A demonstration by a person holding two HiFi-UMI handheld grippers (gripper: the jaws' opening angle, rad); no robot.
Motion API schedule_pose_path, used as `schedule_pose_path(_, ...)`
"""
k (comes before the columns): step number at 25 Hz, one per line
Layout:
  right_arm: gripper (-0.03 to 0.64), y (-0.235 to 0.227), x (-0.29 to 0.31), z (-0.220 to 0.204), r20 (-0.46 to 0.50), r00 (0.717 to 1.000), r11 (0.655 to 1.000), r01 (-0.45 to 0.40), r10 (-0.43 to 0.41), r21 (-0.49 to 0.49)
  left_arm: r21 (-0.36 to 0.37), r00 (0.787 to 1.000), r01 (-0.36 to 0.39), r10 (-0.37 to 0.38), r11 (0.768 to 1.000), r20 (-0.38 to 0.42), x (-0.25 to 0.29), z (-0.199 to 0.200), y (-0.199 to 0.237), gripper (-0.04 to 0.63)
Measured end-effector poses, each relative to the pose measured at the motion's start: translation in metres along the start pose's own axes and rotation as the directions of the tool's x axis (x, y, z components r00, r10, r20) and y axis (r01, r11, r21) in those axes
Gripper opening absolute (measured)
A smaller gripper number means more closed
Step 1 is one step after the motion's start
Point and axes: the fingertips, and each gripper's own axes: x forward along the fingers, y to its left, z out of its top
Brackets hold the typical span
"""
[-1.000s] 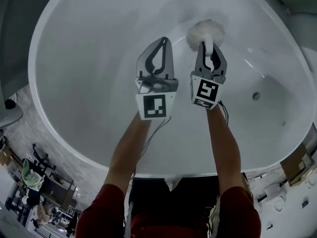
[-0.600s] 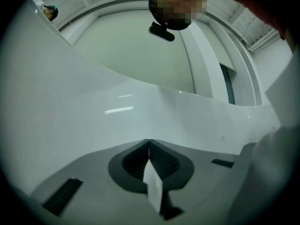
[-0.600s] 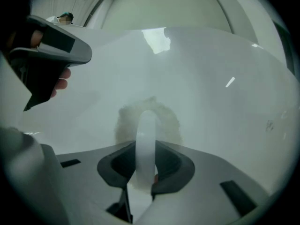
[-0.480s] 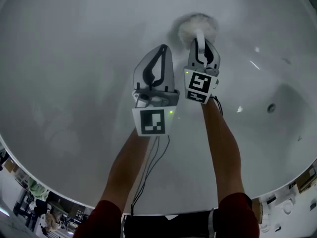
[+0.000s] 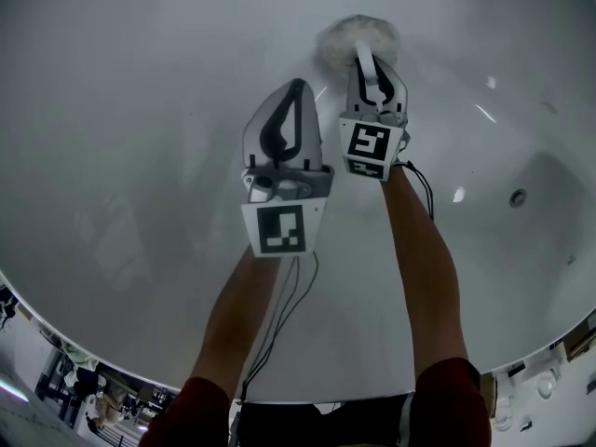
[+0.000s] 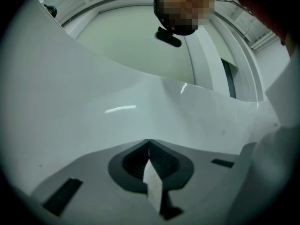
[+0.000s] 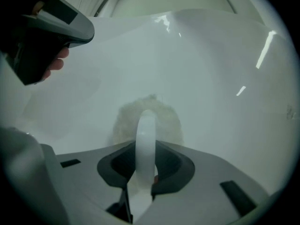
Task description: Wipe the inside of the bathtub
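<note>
Counting from the left: one bathtub (image 5: 140, 156), two grippers, two marker cubes, one scrubber, one small round fitting. The tub's pale, glossy inner wall fills almost the whole head view.

First in line is the left gripper (image 5: 296, 84), jaws pressed together tip to tip with nothing from the tub between them. In its own view the tips meet (image 6: 148, 142) just off the smooth wall (image 6: 93, 102), and a thin pale strip sits in the seam behind them; I can't tell what it is. Its marker cube (image 5: 281, 228) faces the head camera, and thin cables (image 5: 289, 296) trail down along a bare forearm.

Just beside it, on the right and a bit farther up the wall, is the right gripper (image 5: 366, 59), clamped on the scrubber's white handle (image 7: 146, 135). That handle arches out from between the jaws (image 7: 145, 149). The one scrubber (image 5: 340, 40), a round fluffy pad, lies straight ahead of the right gripper's tips, flat against the tub wall (image 7: 211, 102). The pad's fuzzy rim shows on both sides of the handle (image 7: 124, 121). The second marker cube (image 5: 370, 147) sits behind those jaws.

Well apart, far right, is the single round fitting (image 5: 518, 196), low on the tub's curve. Two red sleeves show at the bottom edge.
</note>
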Motion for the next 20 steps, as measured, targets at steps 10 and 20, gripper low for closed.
schedule_pose_path(10, 0.094, -0.033, 0.002, -0.029, -0.081, 0.997, 0.998, 0.012, -0.018, -0.07, 0.041, 0.999, 0.043, -0.042, 0.998, -0.024, 0.01, -0.012, -0.031, 0.015)
schedule_pose_path(20, 0.094, -0.099, -0.041, -0.039, -0.111, 0.993, 0.978, 0.012, -0.036, -0.209, 0.063, 0.993, 0.119, -0.119, 0.991, -0.014, 0.028, 0.015, -0.112, 0.015)
